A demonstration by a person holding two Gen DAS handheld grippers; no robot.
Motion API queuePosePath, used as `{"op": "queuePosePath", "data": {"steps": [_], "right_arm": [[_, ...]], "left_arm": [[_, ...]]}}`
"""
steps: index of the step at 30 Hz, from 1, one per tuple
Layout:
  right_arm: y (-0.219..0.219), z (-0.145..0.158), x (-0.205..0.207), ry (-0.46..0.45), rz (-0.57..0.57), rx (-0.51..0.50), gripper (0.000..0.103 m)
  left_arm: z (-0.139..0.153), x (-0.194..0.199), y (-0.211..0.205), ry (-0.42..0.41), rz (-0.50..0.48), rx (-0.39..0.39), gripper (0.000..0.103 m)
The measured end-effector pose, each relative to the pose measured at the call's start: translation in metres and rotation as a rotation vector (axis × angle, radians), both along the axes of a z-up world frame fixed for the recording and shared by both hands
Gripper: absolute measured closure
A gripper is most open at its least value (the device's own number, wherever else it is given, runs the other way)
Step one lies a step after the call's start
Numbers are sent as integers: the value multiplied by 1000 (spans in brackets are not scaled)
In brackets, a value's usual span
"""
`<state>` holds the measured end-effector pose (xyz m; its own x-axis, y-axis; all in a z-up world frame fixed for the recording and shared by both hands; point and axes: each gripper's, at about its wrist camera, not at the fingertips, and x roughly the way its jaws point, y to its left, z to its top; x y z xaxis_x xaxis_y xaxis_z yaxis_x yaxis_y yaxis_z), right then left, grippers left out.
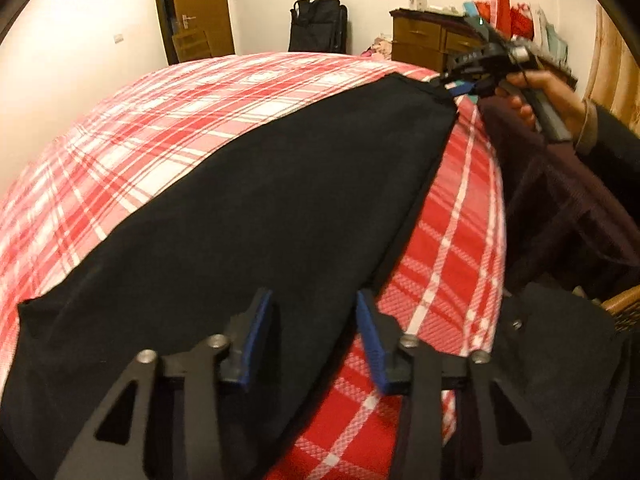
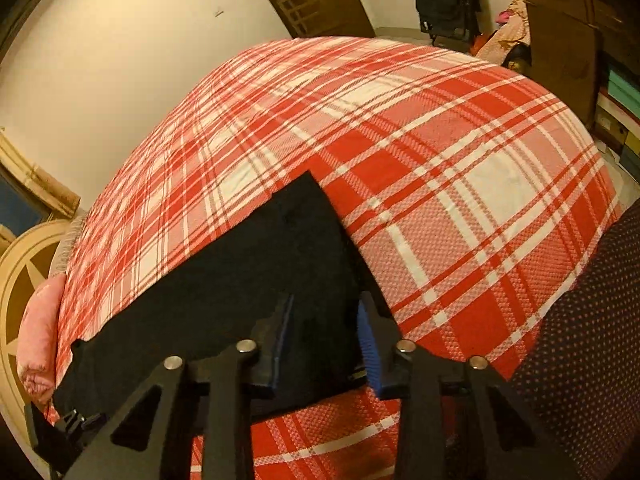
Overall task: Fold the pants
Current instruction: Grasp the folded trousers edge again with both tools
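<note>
Because the black fabric pants (image 1: 248, 184) lie flat on the red-and-white plaid bedspread (image 1: 120, 128) with each near corner between a tool's parted blue pads, neither left tool (image 1: 316, 336) nor right tool (image 2: 324, 340) visibly clenched, a shallow pinch could grab bedspread or drop a layer. Black-on-black folds hide the layers, and the pants' left end is cut off.
</note>
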<state>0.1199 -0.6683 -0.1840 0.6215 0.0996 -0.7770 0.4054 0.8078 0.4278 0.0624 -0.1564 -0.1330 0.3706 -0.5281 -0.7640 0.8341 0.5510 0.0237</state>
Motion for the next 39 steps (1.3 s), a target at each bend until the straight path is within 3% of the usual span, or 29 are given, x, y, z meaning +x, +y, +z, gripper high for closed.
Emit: {"op": "queuePosePath", "data": {"steps": [9, 11, 13, 16, 21, 26, 30, 33, 35, 39], "right_arm": [[5, -4, -4, -22, 26, -17, 64], [6, -1, -5, -54, 46, 0, 86], [9, 7, -7, -72, 50, -22, 87], [14, 23, -11, -96, 57, -63, 89], [19, 27, -18, -58, 50, -98, 90], [14, 2, -12, 24, 33, -121, 89], [13, 1, -5, 42, 41, -143, 89], [7, -1, -4, 49, 26, -135, 81], [2, 1, -9, 47, -7, -148, 68], [-8, 5, -19, 25, -49, -135, 67]], "left_arm": [[-3, -5, -9, -41, -28, 25, 62], [-2, -2, -8, -32, -27, 19, 67], [0, 0, -7, -13, -26, 9, 83], [5, -1, -7, -6, -34, -4, 93], [11, -2, -5, 3, -49, -24, 94], [9, -4, 0, 34, -76, -48, 94], [-1, -3, -2, 47, -76, -32, 94], [1, -5, -1, 52, -87, -48, 94], [2, -9, -3, 36, -107, -42, 92], [14, -13, 2, 12, -108, -74, 85]]}}
